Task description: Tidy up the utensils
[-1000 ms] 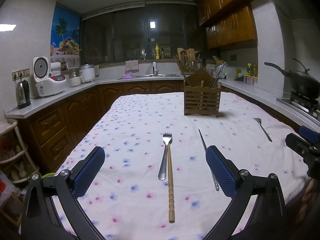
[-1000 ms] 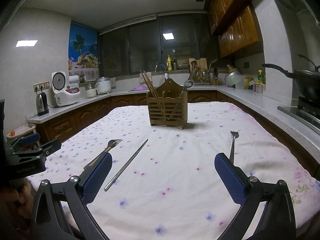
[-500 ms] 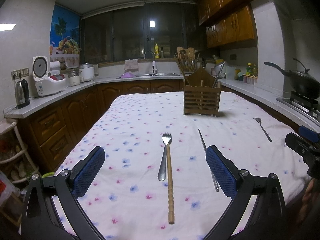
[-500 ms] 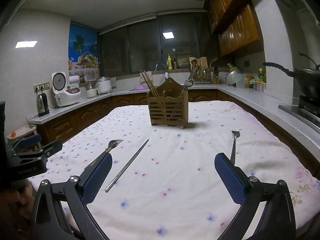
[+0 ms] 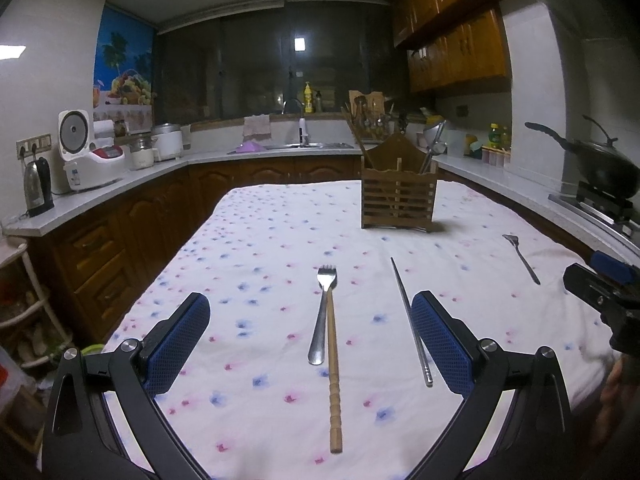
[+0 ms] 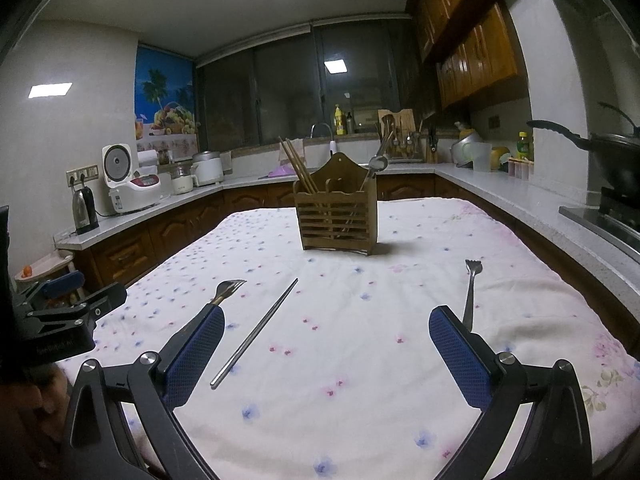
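A wooden utensil holder (image 5: 397, 196) (image 6: 336, 210) stands on the floral tablecloth, with chopsticks and a spoon in it. A steel fork (image 5: 322, 312) and a wooden chopstick (image 5: 332, 368) lie side by side between the fingers of my open, empty left gripper (image 5: 310, 342). A metal chopstick (image 5: 410, 320) (image 6: 256, 332) lies to their right. A small fork (image 5: 521, 258) (image 6: 471, 292) lies further right. My right gripper (image 6: 326, 354) is open and empty above the cloth, the metal chopstick between its fingers.
The table (image 5: 280, 240) is ringed by kitchen counters. A rice cooker (image 5: 86, 156) and kettle (image 5: 38, 188) stand on the left counter. A wok (image 5: 600, 164) sits on the stove at right. Each gripper shows at the edge of the other's view.
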Demonstrator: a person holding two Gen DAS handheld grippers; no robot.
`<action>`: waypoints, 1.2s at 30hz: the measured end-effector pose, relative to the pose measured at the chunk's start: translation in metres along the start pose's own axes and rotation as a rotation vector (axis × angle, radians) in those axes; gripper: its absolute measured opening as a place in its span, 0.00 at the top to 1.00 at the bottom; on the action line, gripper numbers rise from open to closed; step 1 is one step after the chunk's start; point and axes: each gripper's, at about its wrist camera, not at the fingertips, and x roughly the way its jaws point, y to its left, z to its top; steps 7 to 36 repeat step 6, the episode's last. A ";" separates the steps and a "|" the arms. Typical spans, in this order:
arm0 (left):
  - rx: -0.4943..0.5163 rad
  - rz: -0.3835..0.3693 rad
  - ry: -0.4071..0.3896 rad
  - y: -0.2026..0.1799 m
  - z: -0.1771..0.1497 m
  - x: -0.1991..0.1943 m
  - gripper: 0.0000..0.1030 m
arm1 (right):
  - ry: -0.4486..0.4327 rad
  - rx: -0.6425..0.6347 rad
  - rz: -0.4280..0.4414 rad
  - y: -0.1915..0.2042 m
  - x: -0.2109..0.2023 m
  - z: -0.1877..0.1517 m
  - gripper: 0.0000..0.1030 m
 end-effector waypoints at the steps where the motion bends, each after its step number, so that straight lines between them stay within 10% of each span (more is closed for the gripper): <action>1: -0.002 -0.004 0.004 0.000 0.000 0.001 0.00 | 0.004 0.001 0.001 0.002 0.001 0.000 0.00; 36: 0.011 -0.015 0.022 -0.005 -0.001 0.008 0.00 | 0.035 0.014 0.005 0.005 0.006 -0.003 0.00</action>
